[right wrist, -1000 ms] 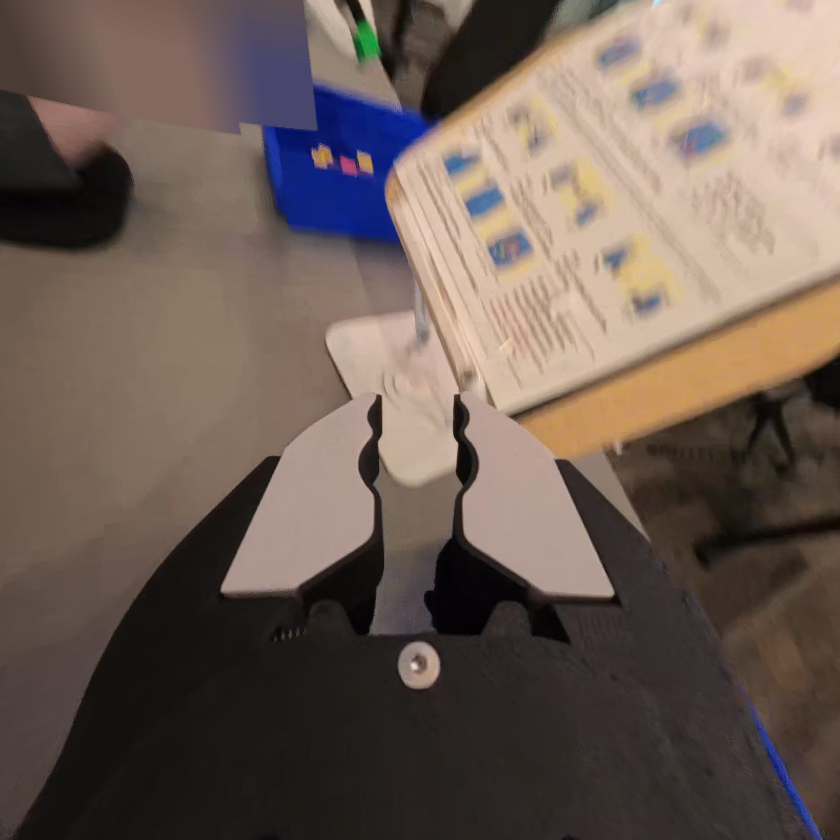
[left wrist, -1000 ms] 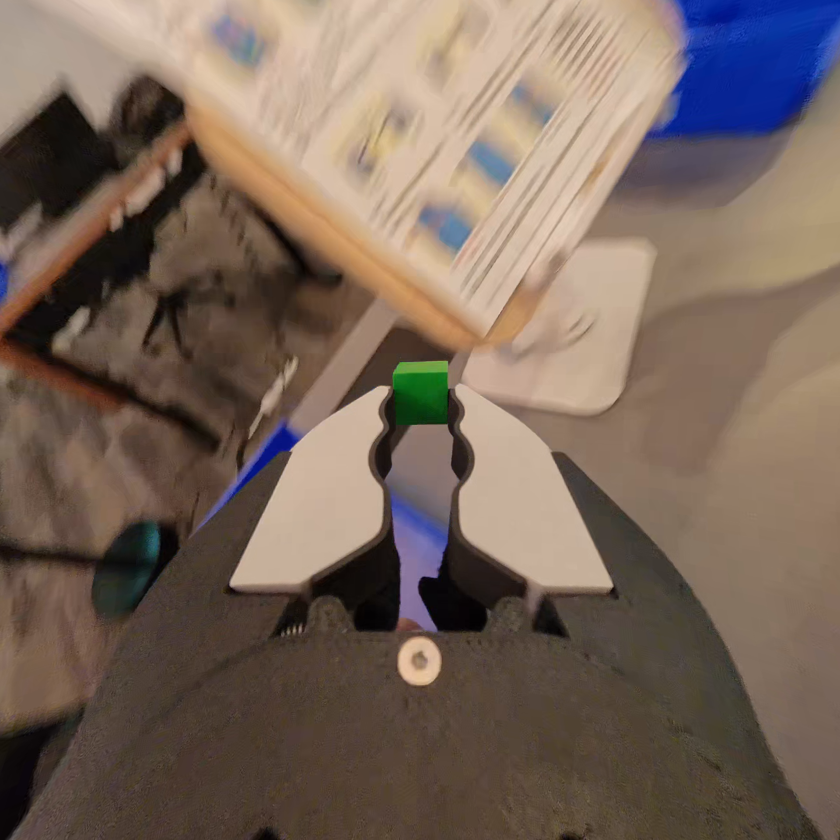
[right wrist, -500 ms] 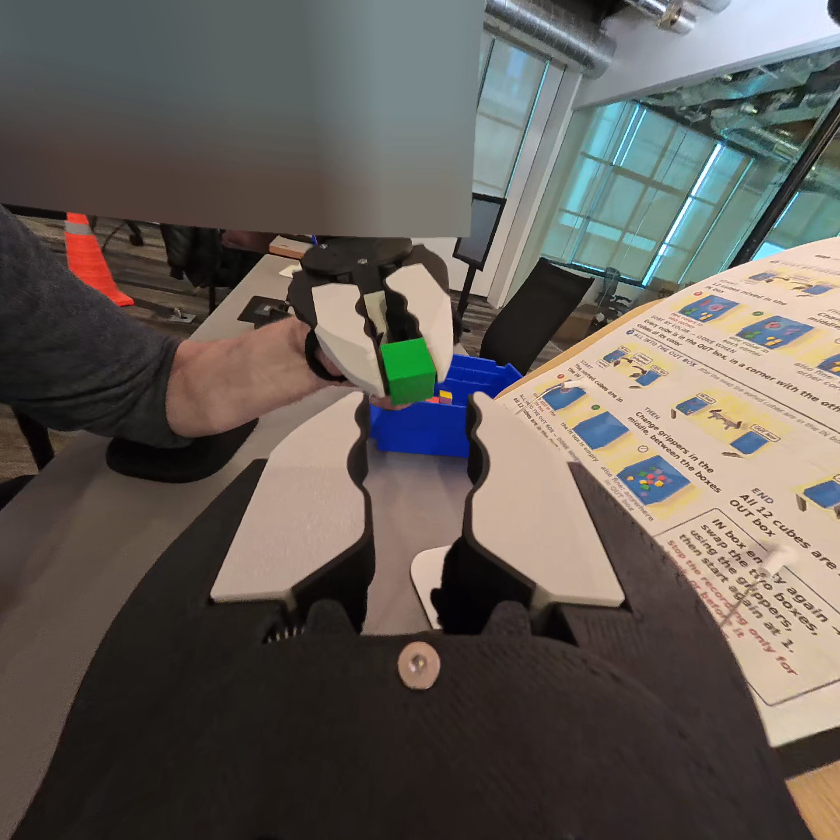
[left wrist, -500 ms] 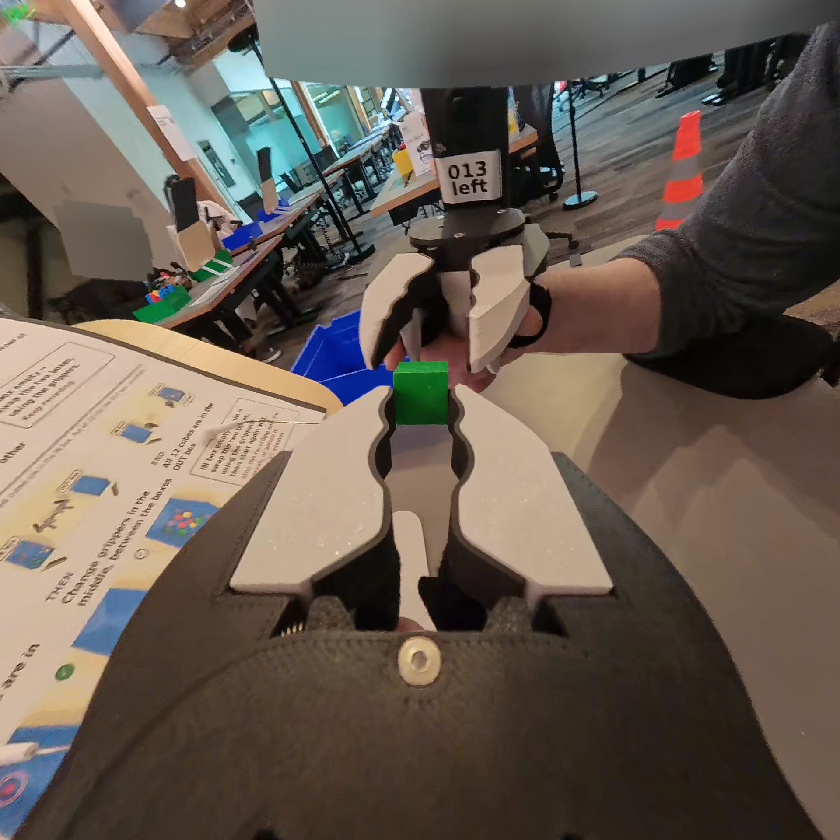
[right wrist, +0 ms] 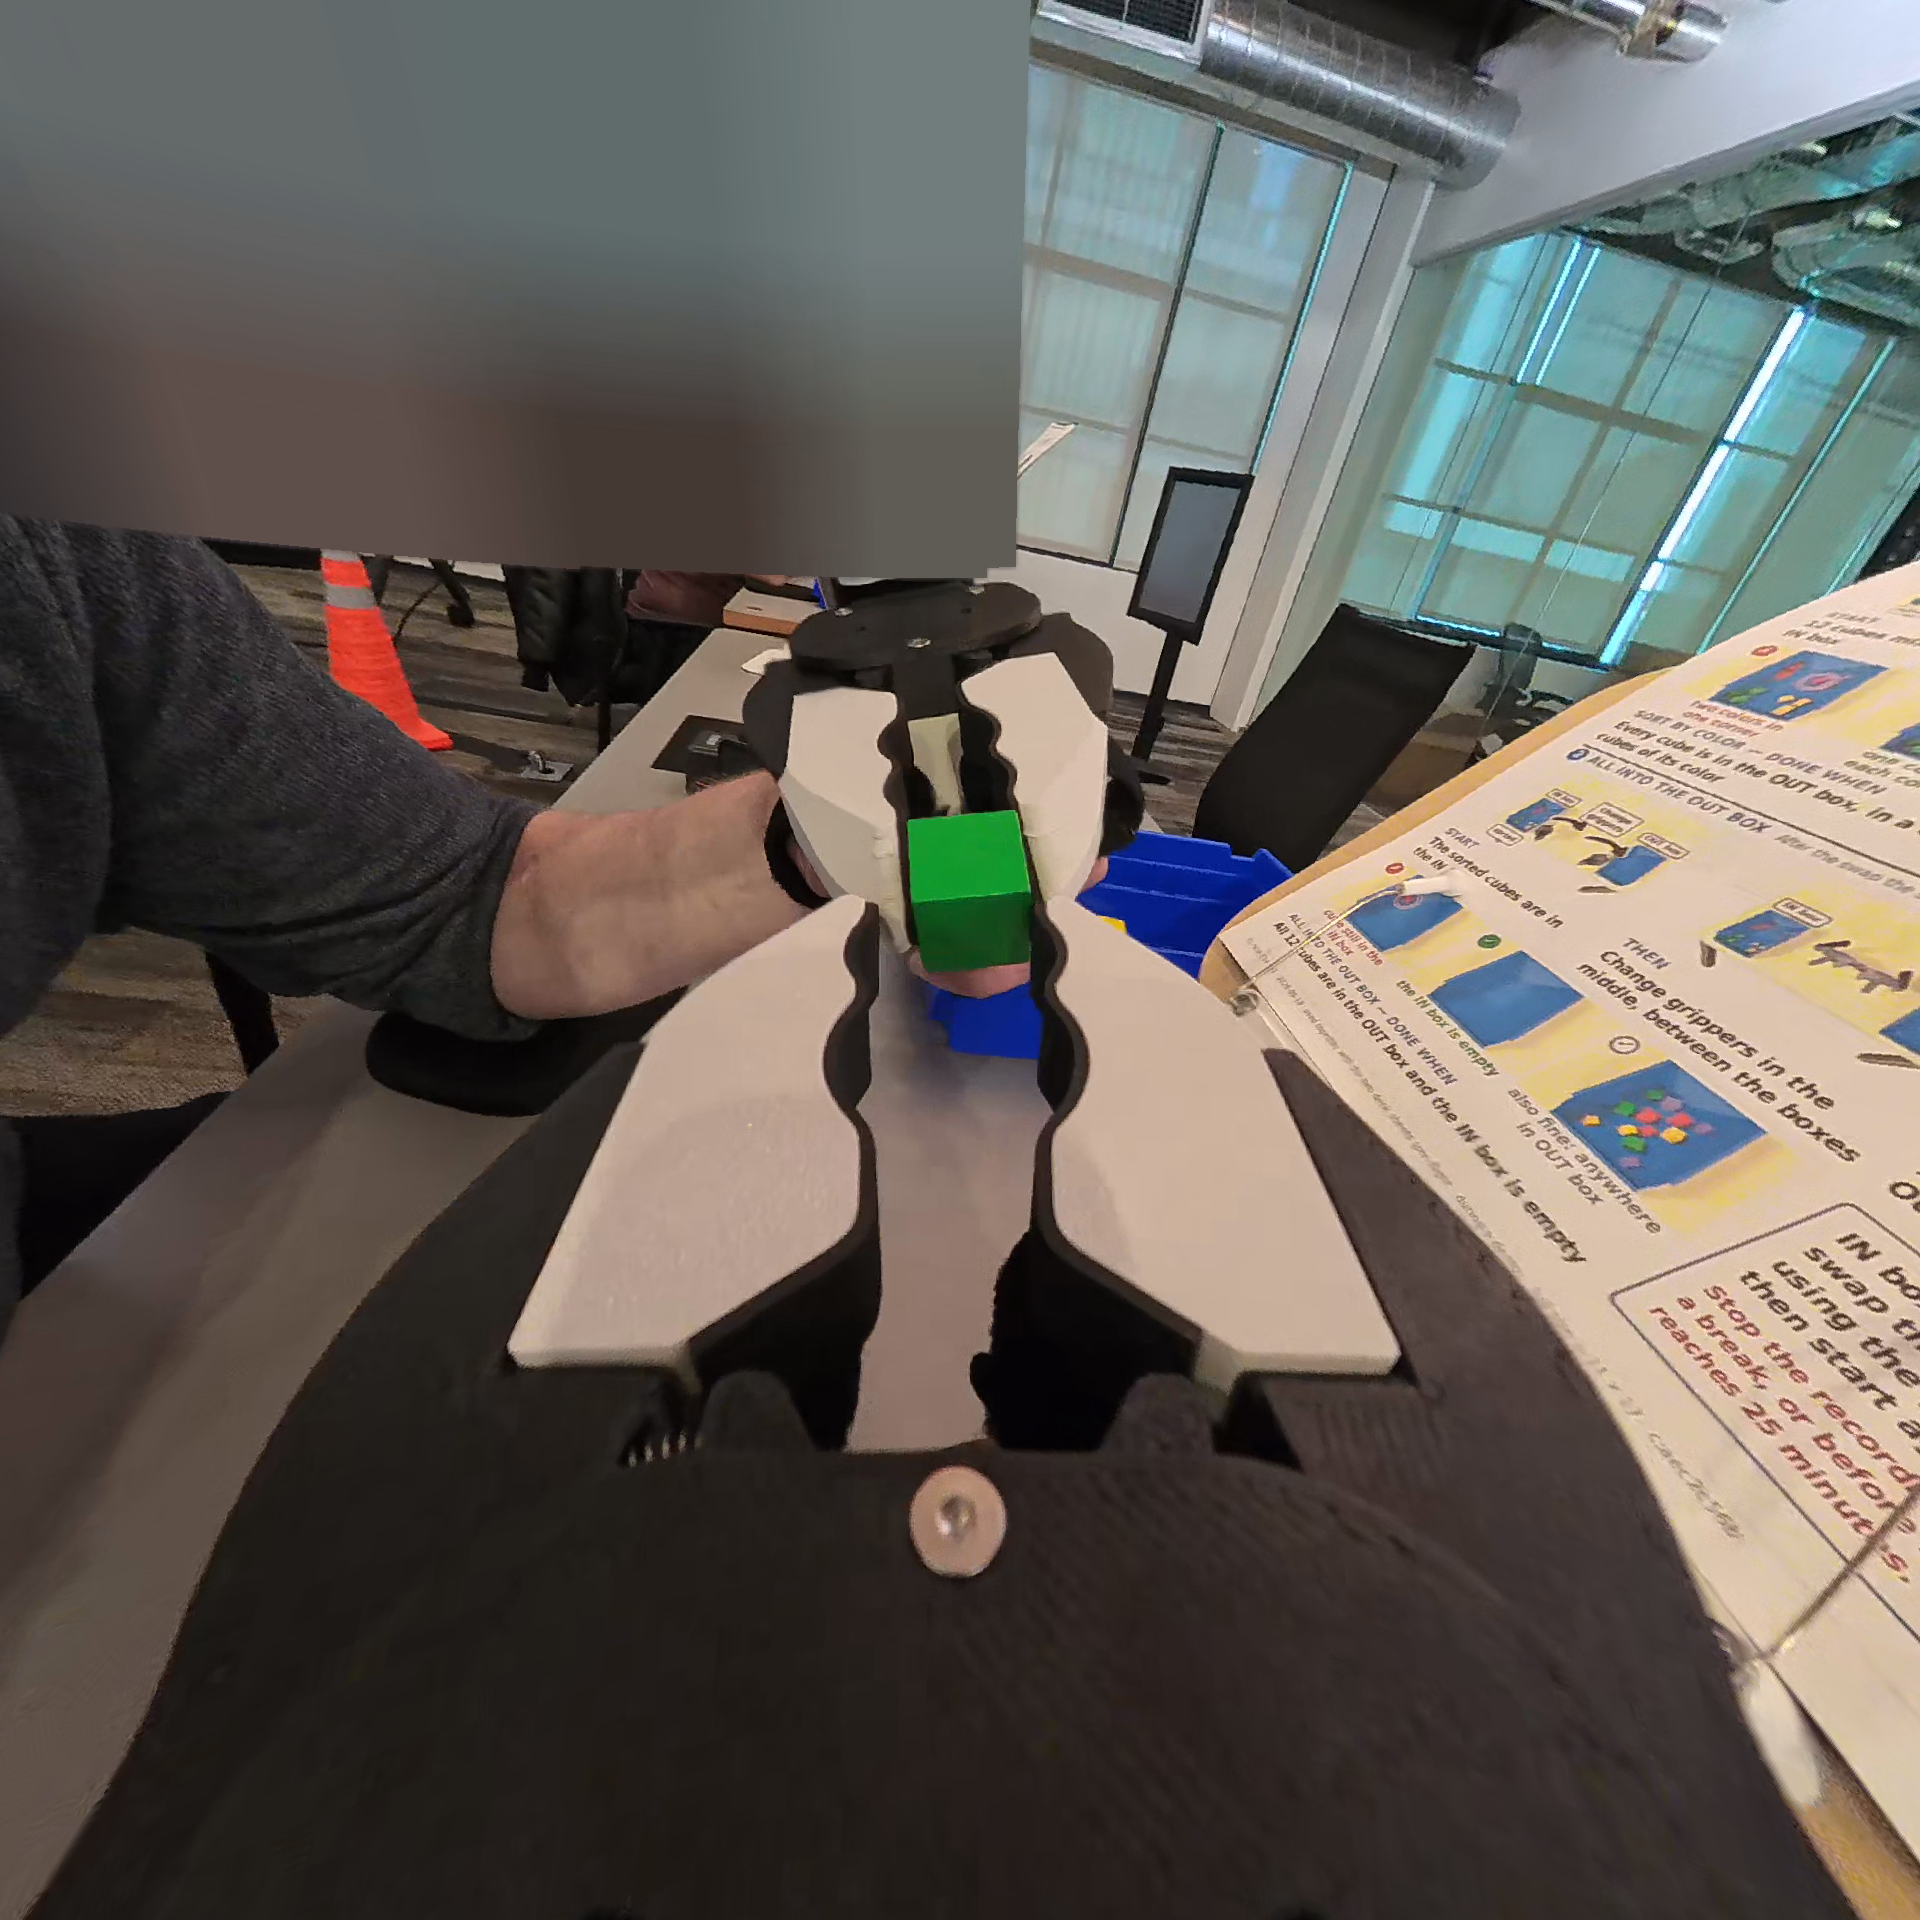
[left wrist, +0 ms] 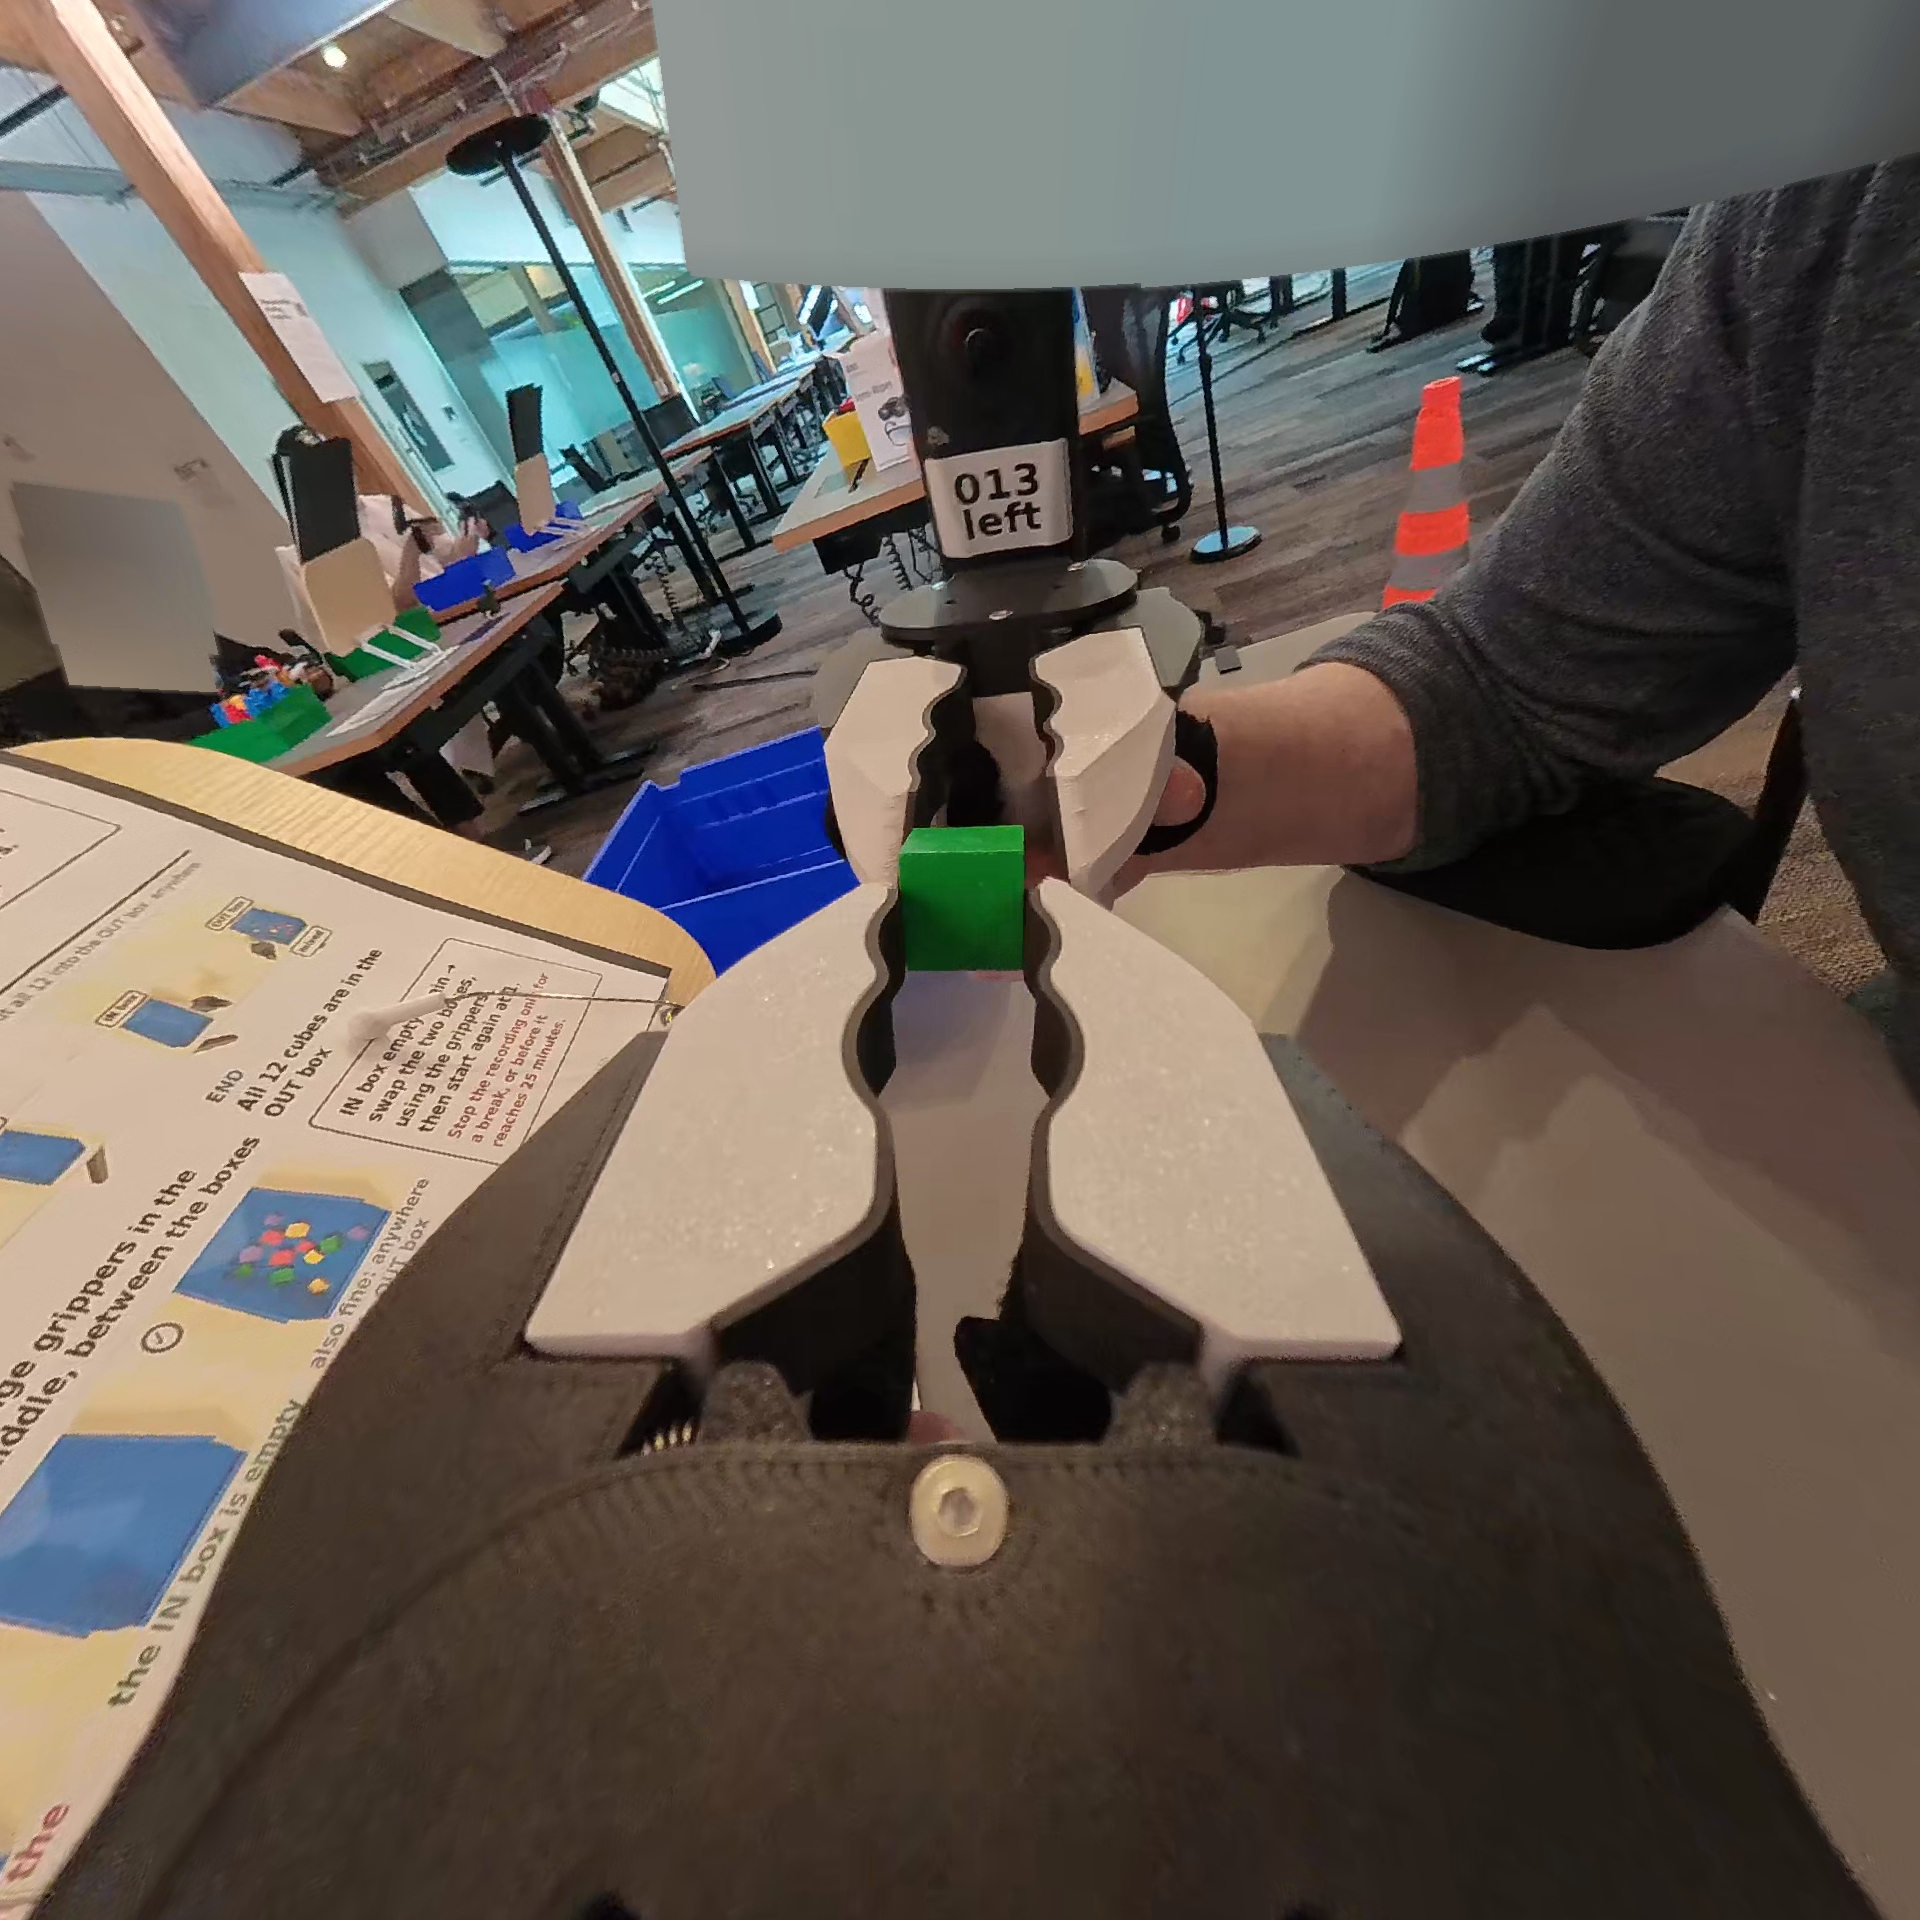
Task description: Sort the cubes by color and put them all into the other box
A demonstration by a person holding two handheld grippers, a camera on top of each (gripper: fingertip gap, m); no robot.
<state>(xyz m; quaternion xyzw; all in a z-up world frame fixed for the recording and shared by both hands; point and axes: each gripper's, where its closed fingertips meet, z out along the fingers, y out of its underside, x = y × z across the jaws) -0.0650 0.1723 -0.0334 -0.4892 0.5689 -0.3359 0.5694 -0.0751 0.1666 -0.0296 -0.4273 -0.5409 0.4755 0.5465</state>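
The right claw has come in closer to the green cube than it was half a second ago, and its fingers stand narrower than they did then. The left claw has kept the same hold throughout.

The cube is off the worktop, in the air between the two claws, which point at each other. A blue box stands behind it, and the edge of the propped instruction sheet is just to one side. The left claw is clamped on the cube, with both pads pressed to its side faces at the very tips. The right claw is apart. Its tips have reached the cube's far end, but daylight shows beside at least one finger, so it does not grip yet.

This looks like a hand-over in mid-air, with the cube passing from the left claw to the right on its way to the other box. The next move probably calls for the right claw to advance a little, so that its pads cover the free faces, and then to close squarely. The left claw should let go only once that grip is firm. The left claw holds only by the tips, so a push from the right could twist the cube out.
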